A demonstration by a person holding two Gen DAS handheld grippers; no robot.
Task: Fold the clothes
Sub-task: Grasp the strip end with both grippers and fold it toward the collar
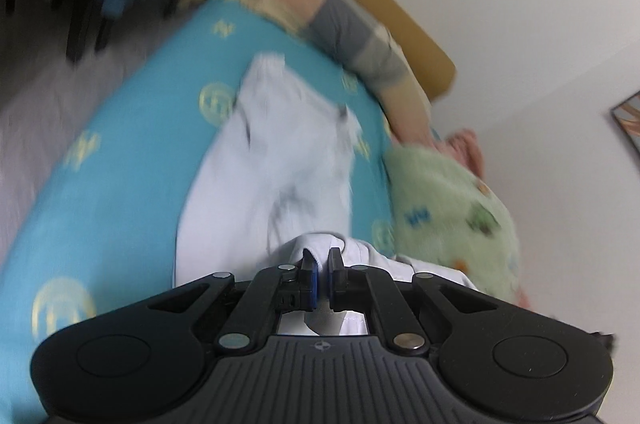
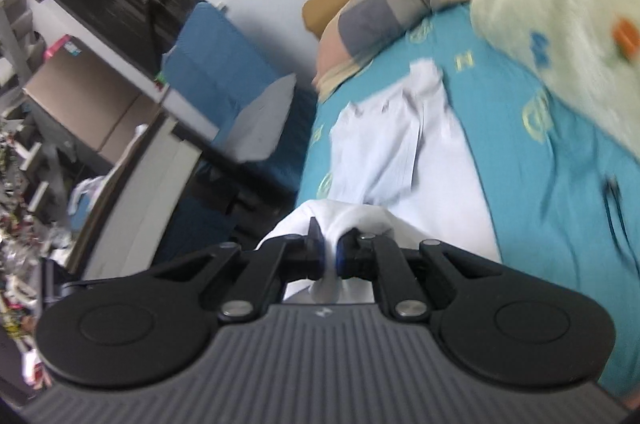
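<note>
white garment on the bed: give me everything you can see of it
The white garment is thin, pale woven-looking cloth, plain apart from a few dark marks that are too blurred to identify. It lies stretched lengthwise on the turquoise bedsheet, rumpled and partly folded over itself at the far end. Its near edge is lifted and bunched, pinched by both the left gripper and the right gripper. A green fleece blanket lies beside it; whether they touch is unclear. Type of garment is unclear.
</note>
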